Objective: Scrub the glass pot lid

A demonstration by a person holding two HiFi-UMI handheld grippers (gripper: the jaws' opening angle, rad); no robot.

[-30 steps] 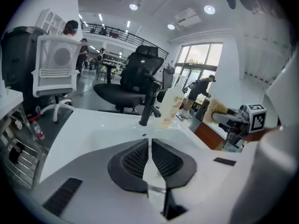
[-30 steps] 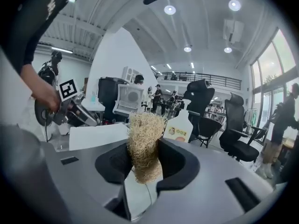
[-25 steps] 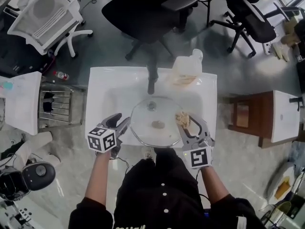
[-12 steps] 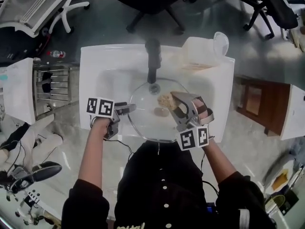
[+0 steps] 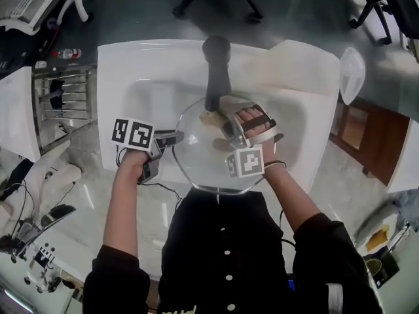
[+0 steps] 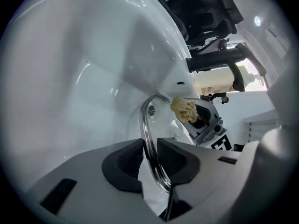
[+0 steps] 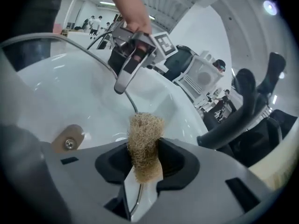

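In the sink point(image 5: 150, 103), the left gripper point(image 5: 177, 136) closes its jaws on the lid point(image 5: 203, 165) rim to steady it as the right gripper point(image 5: 226, 124), pinching a scrubber point(image 7: 145, 143), meets the glass; scrubbing looks just begun, next calling for firm strokes across.

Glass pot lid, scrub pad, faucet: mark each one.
glass pot lid point(image 5: 200, 159), head view, bare glass left of centre.
scrub pad point(image 7: 145, 141), right gripper view, fibres between the jaws.
faucet point(image 5: 216, 70), head view, middle of the dark spout.
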